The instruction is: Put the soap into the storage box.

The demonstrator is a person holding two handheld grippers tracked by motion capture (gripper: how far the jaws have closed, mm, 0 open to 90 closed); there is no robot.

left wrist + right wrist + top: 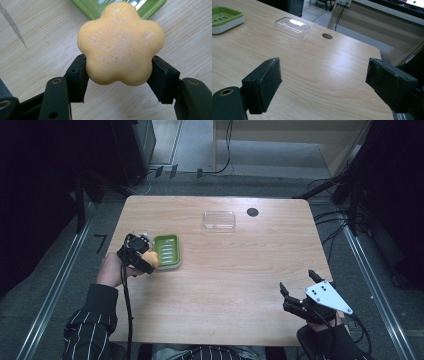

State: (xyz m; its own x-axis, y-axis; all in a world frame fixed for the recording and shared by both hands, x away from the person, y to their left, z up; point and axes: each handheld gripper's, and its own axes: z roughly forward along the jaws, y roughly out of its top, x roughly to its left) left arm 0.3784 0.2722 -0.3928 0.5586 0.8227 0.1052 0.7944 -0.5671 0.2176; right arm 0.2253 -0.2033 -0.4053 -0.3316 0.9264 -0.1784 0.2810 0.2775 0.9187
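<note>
A flower-shaped orange soap [120, 42] is clamped between the jaws of my left gripper [118, 75], just above the wood. In the high view the soap [151, 259] hangs at the near left corner of a green soap dish [167, 251], with the left gripper [142, 260] beside it. The dish's green edge [87, 7] lies just beyond the soap, and its ribbed inside [222, 16] holds nothing. My right gripper [297, 280] hovers open over the table's near right part, jaws wide apart [324, 80] with nothing between them.
A clear plastic lid [219, 220] lies at the back centre of the wooden table [235, 270]; it also shows as a dome [292, 27]. A round cable hole [252, 212] sits to its right. Dark stands and cables flank the table.
</note>
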